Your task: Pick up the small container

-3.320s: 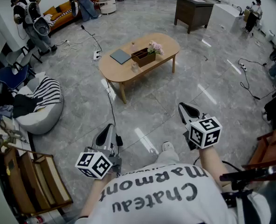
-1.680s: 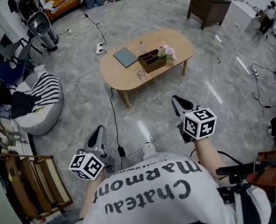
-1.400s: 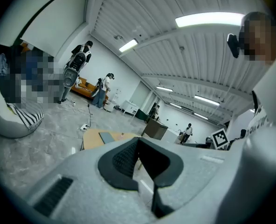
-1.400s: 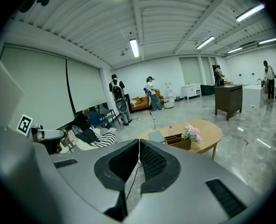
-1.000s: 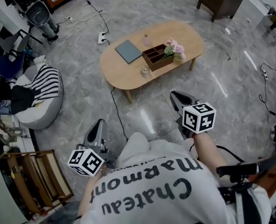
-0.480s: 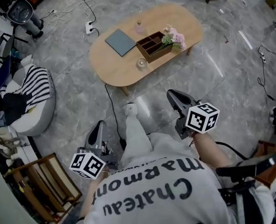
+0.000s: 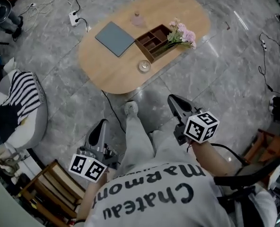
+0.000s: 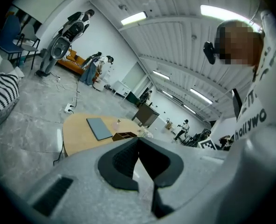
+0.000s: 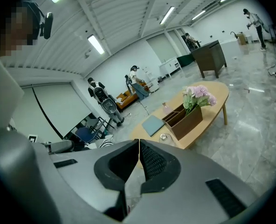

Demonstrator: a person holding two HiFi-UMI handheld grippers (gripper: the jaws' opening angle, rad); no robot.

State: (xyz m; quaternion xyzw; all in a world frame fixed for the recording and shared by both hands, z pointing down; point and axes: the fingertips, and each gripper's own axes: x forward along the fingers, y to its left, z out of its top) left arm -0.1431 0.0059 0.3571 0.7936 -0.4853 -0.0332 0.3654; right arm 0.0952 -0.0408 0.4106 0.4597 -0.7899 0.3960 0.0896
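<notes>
Small container (image 7: 144, 66) ahead at the table's (image 7: 107, 77) near edge, nearer your right gripper (image 7: 175, 102) than your left gripper (image 7: 101, 125); both sets of fingers pressed together, empty.

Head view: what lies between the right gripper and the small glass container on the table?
Only bare floor and the table's near edge separate the right gripper from the small container; the head view shows it.
</notes>
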